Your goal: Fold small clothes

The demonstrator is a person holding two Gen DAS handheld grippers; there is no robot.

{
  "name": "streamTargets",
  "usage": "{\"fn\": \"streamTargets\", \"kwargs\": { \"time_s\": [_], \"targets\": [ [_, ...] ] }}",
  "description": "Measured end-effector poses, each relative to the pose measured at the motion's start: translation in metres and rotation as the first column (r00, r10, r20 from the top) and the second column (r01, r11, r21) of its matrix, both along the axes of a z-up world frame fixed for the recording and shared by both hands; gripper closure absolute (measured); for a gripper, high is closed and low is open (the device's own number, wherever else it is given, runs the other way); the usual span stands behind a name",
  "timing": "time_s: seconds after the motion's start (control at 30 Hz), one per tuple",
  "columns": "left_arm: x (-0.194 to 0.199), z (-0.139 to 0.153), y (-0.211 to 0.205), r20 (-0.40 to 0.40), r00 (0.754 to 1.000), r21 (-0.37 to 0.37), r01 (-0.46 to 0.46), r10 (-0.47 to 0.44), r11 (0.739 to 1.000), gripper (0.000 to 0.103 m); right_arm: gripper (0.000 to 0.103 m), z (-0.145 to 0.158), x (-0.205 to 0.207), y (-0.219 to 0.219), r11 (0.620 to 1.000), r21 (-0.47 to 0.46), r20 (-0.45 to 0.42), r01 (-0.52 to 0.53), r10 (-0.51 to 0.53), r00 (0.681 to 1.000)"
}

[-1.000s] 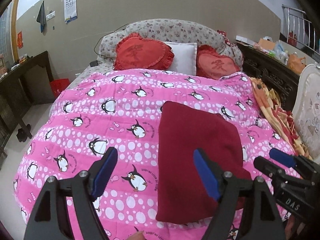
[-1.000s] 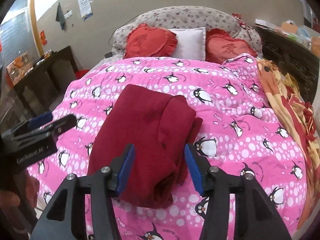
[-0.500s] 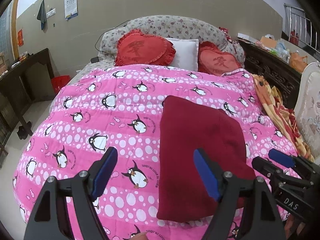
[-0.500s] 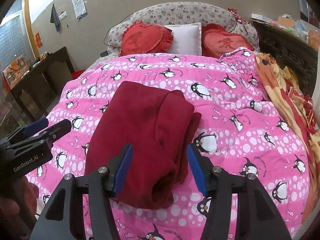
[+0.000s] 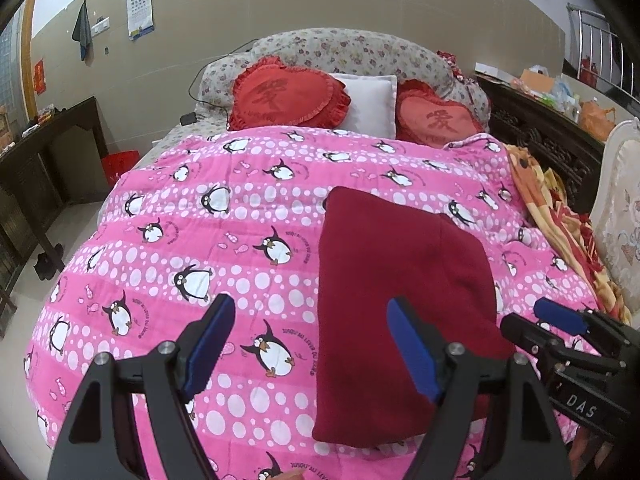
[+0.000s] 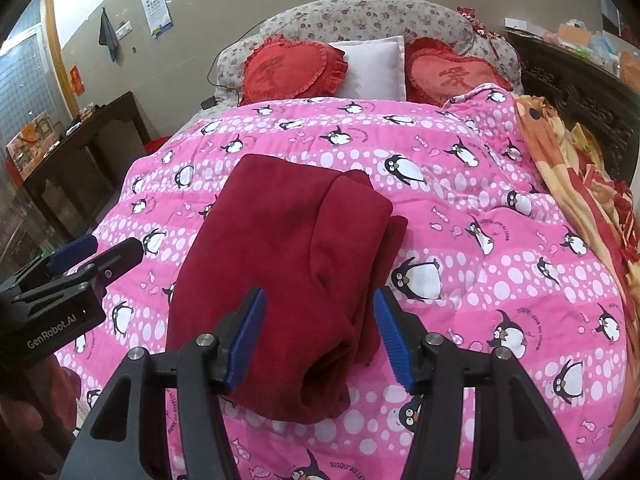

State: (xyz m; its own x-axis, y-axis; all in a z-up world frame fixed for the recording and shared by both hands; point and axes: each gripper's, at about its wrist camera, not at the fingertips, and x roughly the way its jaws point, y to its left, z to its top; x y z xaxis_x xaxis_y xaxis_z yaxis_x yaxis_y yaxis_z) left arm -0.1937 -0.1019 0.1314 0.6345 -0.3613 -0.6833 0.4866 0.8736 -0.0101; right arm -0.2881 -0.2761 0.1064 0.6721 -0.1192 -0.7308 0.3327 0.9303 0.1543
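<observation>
A dark red garment [image 5: 400,280] lies folded lengthwise on the pink penguin quilt [image 5: 240,248]; it also shows in the right wrist view [image 6: 280,264], with a folded layer along its right side. My left gripper [image 5: 308,344] is open and empty, above the quilt at the garment's near left edge. My right gripper [image 6: 320,328] is open and empty, held above the garment's near end. The right gripper shows at the right edge of the left wrist view [image 5: 560,332], and the left one at the left edge of the right wrist view [image 6: 80,264].
Two red heart cushions [image 5: 288,96] and a white pillow [image 5: 368,104] lie at the headboard. An orange patterned blanket [image 6: 580,168] lies along the bed's right side. A dark wooden table [image 5: 44,152] stands left of the bed, and a dark carved cabinet [image 5: 540,136] right.
Both grippers have drawn back and risen slightly, so the bed looks a little farther away. The right gripper's jaws have opened a bit wider. The garment has not moved.
</observation>
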Motion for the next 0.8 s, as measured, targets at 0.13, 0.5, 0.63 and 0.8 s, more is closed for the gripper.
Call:
{"fn": "streamTargets", "kwargs": {
  "time_s": [0.13,0.5,0.63,0.8],
  "targets": [
    [-0.0007,0.0002,-0.0005,-0.003,1.000,-0.003,-0.001,0.001,1.000,0.021,0.069,-0.0013,0.0008,0.0007,1.000,0.002,-0.005,-0.003,0.003,1.000],
    [0.0015,-0.0082,-0.0021,-0.003,1.000,0.011,0.014,-0.014,1.000,0.021,0.069,-0.0029,0.0006,-0.0005,1.000,0.012,-0.008,-0.003,0.003,1.000],
    [0.0008,-0.0080,-0.0026,-0.002,1.000,0.012,0.013,-0.013,1.000,0.021,0.069,-0.0054,0.0017,-0.0012,1.000,0.016,-0.014,-0.004,0.004,1.000],
    [0.0010,-0.0097,-0.0033,0.003,1.000,0.017,0.016,-0.016,1.000,0.021,0.069,-0.0092,0.0036,-0.0011,1.000,0.022,-0.023,-0.007,0.008,1.000]
  ]
}}
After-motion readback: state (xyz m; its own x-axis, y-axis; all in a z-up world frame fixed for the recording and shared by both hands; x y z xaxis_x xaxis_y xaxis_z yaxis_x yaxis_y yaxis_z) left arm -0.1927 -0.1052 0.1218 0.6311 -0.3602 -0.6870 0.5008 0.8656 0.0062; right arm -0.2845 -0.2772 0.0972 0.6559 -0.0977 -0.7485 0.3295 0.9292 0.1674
